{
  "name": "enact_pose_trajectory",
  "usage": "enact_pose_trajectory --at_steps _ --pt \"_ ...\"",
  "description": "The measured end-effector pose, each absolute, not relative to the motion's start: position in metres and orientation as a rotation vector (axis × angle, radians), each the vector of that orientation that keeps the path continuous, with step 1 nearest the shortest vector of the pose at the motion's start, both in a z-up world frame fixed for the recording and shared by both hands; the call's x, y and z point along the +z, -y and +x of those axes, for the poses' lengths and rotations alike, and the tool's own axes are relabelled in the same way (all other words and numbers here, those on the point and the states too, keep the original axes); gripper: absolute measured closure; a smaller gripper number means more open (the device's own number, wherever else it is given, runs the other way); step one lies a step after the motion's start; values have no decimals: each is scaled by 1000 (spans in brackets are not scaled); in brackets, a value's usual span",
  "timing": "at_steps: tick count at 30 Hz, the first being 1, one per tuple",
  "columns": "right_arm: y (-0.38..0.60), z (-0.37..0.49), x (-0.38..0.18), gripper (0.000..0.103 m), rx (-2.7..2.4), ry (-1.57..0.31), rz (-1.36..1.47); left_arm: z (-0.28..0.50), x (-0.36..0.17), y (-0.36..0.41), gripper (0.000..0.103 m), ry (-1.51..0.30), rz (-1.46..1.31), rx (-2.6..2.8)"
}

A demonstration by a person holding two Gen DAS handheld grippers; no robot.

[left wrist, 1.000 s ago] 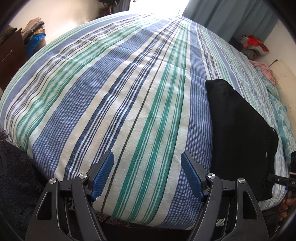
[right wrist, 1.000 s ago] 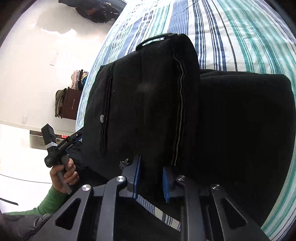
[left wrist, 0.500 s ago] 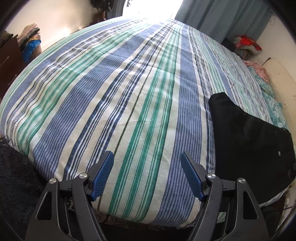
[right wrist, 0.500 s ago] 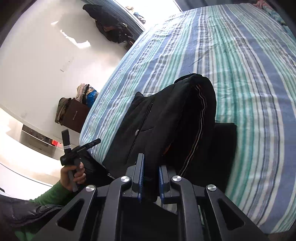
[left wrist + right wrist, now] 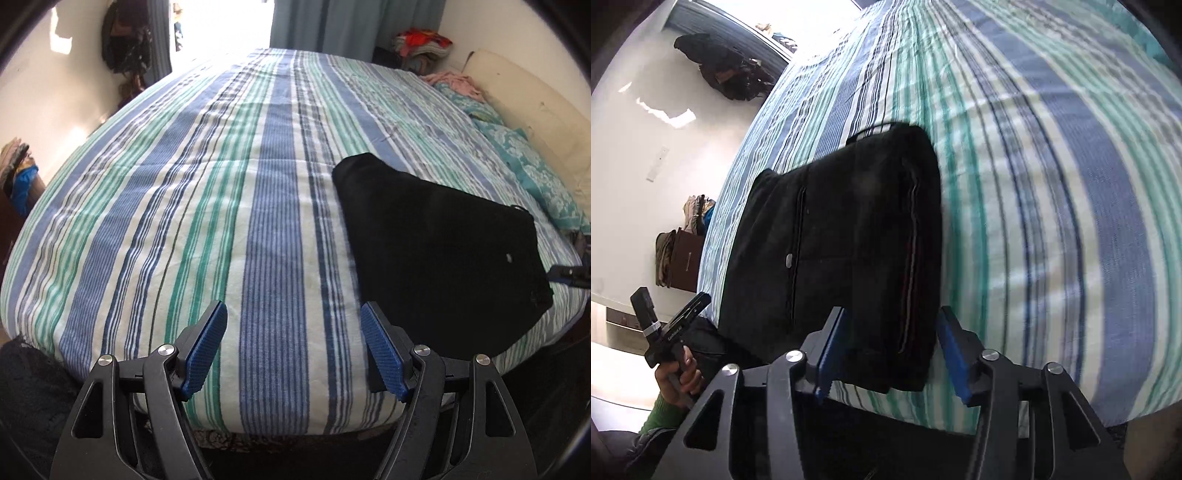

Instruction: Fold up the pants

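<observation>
Pants: black pants (image 5: 834, 236) lie folded into a compact stack on the bed (image 5: 273, 206), near its front edge and toward the right side in the left wrist view; a pocket line with a small button and a pale side seam show on top.
Bed: striped cover in blue, green and white; teal patterned pillows (image 5: 532, 173) at the far right beside a cream headboard.
Left tool: left tool (image 5: 293, 347) hangs above the bed's front edge with its blue pads spread wide and nothing between them; the pants sit off to its right, apart from it.
Right tool: right tool (image 5: 890, 354) has just been opening; its pads now stand apart on either side of the near end of the folded pants, and neither pad presses the cloth.
Person: hand (image 5: 677, 376) in a green sleeve grips the left tool's handle at lower left of the right wrist view.
Room: clothes piled on a dark cabinet (image 5: 687, 258) by the white wall.
</observation>
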State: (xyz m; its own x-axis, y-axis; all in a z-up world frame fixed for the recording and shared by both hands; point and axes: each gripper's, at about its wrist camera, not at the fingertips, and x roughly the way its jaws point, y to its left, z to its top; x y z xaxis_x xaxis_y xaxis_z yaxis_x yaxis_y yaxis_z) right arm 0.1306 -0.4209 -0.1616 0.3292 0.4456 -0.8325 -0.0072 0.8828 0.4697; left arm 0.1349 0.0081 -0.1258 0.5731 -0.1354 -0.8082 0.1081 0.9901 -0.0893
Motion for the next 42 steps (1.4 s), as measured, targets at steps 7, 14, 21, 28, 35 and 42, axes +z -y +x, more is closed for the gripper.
enact_pose_trajectory --at_steps 7,14,21,28,35,42 --pt "391 159 -84 51 405 -940 354 141 -125 65 26 -916 111 -295" --pt "368 203 -190 57 161 -1167 239 141 -166 87 19 -1004 238 -327" --pt "386 141 -144 57 170 -1010 274 137 -142 62 18 -1005 93 -302" --pt "353 70 -125 57 248 -975 237 139 -158 63 18 -1055 102 -274" --pt "352 56 -166 57 160 -1025 314 133 -151 56 18 -1044 94 -259" --pt "356 16 -136 11 15 -786 279 138 -139 40 14 -1017 48 -180"
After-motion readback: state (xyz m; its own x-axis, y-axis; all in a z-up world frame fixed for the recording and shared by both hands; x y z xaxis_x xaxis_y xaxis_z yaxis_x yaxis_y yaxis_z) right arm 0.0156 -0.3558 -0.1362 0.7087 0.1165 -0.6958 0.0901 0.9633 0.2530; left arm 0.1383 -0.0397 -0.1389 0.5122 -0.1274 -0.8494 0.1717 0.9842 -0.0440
